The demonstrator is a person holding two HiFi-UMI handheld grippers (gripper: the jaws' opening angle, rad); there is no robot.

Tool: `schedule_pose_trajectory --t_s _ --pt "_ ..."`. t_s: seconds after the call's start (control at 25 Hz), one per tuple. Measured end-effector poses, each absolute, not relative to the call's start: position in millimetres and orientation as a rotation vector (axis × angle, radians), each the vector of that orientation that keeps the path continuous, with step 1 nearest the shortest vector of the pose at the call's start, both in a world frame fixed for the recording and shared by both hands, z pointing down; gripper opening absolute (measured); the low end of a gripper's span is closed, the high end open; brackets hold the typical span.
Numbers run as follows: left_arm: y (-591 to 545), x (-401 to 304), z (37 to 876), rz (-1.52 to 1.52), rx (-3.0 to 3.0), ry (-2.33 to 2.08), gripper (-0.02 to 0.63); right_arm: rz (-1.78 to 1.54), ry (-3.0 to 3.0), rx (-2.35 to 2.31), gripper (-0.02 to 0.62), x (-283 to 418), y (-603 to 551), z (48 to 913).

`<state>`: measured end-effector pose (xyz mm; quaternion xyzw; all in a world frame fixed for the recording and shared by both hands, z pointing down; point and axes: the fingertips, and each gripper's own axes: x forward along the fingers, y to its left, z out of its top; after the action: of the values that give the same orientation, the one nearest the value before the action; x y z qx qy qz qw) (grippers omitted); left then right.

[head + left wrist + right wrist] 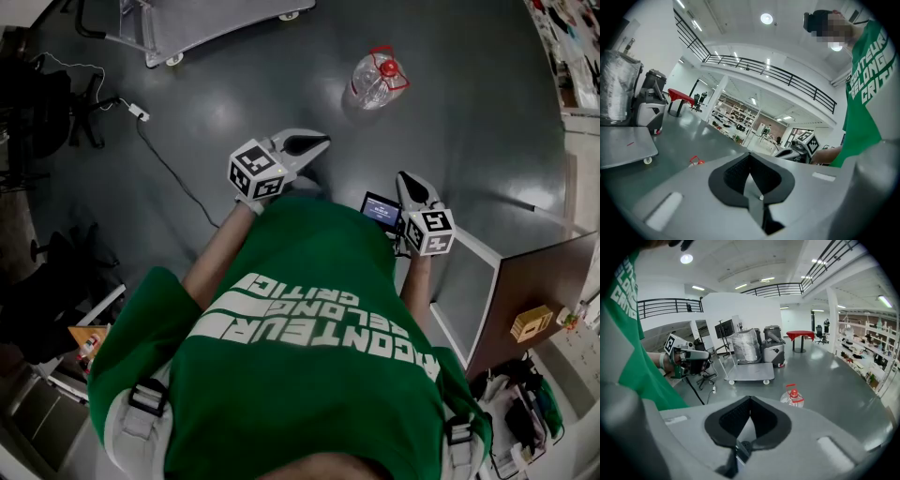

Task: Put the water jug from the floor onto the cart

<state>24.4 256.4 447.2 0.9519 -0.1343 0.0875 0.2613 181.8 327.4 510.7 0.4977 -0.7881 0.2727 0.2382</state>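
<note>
Clear plastic water jug [377, 79] | red cap, handle | upright on floor [234, 103]

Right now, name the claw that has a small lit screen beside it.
The right claw: a small blue-lit screen sits just beside it in the head view, while the left claw shows none.

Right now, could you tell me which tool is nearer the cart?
Left. In the head view the left tool sits below-right of the cart; the right tool lies farther that way.
</note>
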Motion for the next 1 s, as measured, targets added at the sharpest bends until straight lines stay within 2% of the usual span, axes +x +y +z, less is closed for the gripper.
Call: schedule_pose_trajectory --t_s 0.44,1.0 --pt "249.5 -11.4 456.2 0.335 2.601 -0.310 0.014 0.722 -2.129 1.330 -0.006 145.3 309.9 498.0" --pt "235.8 -31.8 455.7 0.216 2.585 -0.426 0.014 0.551 -2.125 1.240 -0.006 147.7 286.7 457.5"
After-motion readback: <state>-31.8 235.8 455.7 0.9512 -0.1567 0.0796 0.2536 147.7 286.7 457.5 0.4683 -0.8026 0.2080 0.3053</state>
